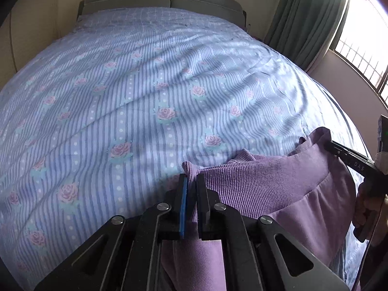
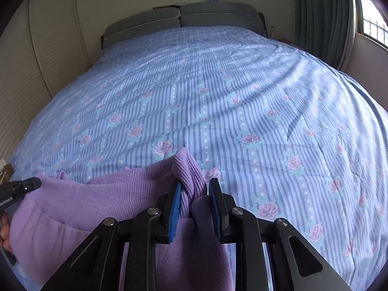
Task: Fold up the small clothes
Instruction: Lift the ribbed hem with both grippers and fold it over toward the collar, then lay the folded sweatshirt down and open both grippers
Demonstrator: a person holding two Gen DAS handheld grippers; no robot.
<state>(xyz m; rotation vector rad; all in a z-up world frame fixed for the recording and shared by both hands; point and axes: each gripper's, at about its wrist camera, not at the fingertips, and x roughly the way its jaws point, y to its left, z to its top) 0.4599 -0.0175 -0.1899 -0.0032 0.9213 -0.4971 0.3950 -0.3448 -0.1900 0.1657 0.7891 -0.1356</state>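
A small purple garment (image 1: 278, 189) with a ribbed band hangs stretched between my two grippers above the near end of the bed. My left gripper (image 1: 191, 181) is shut on one corner of the ribbed band. My right gripper (image 2: 195, 189) is shut on the other corner of the purple garment (image 2: 97, 201), with a thick bunch of ribbed cloth between its blue pads (image 2: 175, 201). The right gripper also shows at the right edge of the left wrist view (image 1: 339, 151). The left gripper shows at the left edge of the right wrist view (image 2: 24, 188). The garment's lower part hangs below, hidden.
The bed (image 1: 145, 84) carries a blue striped cover with pink roses, wrinkled in places. A grey headboard (image 2: 181, 19) stands at the far end. Green curtains (image 1: 305, 19) and a bright window (image 1: 363, 43) are on the right. A cream padded wall (image 2: 36, 60) is on the left.
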